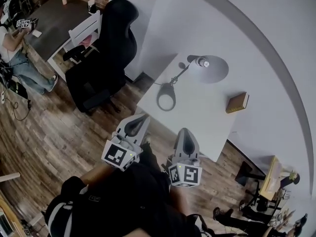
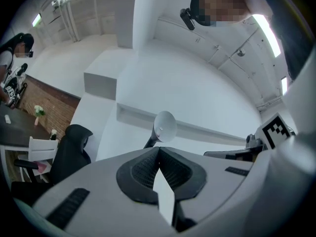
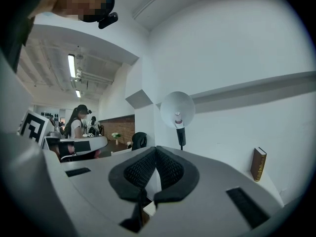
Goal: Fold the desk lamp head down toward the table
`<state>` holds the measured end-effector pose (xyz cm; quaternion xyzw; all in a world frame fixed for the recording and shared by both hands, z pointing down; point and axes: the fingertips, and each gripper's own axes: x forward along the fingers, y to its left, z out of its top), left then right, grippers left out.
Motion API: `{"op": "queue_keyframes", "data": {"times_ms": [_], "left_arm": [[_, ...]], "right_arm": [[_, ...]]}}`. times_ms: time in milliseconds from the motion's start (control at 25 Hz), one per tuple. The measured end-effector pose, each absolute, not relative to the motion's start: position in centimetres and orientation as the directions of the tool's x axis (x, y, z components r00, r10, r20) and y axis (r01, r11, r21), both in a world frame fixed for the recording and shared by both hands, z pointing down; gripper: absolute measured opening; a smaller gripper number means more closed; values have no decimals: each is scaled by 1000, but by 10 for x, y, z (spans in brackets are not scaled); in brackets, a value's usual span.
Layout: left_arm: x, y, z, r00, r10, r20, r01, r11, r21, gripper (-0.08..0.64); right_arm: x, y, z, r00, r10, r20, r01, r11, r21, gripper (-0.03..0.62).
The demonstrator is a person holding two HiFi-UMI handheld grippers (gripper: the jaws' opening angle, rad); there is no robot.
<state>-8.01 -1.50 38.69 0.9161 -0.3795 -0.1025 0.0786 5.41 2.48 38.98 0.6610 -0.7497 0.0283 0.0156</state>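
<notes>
Office: white desk (image 1: pixel 197 117), black swivel chair (image 1: pixel 116 43), strip light (image 3: pixel 71 65).

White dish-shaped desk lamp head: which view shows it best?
Right gripper view. The white dish-shaped lamp head faces the camera, with its bulb plain at the centre. The head view shows the head small, from above. The left gripper view shows the head small, at an angle.

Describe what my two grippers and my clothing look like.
The left gripper and the right gripper are both light grey, tapered shells with black ribbed pads lining the jaws. Each carries a white cube printed with black square markers. The person wears a black top.
</notes>
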Motion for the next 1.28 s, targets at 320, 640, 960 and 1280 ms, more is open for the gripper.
{"op": "queue_keyframes", "data": {"times_ms": [320, 640, 960, 1280], "left_arm": [[-51, -57, 375, 687, -710, -153, -687, -704, 182, 25], [-19, -98, 355, 673, -714, -193, -704, -698, 132, 25], [2, -133, 335, 645, -722, -252, -712, -687, 146, 48], [24, -157, 318, 677, -701, -224, -692, -710, 130, 163]], "right_arm": [[85, -24, 378, -118, -993, 20, -993, 118, -22, 14], [124, -66, 352, -108, -992, -61, -994, 109, -22, 14], [159, -101, 339, -100, -991, -92, -993, 105, -48, 75], [171, -124, 325, -98, -987, -128, -990, 110, -88, 100]]}}
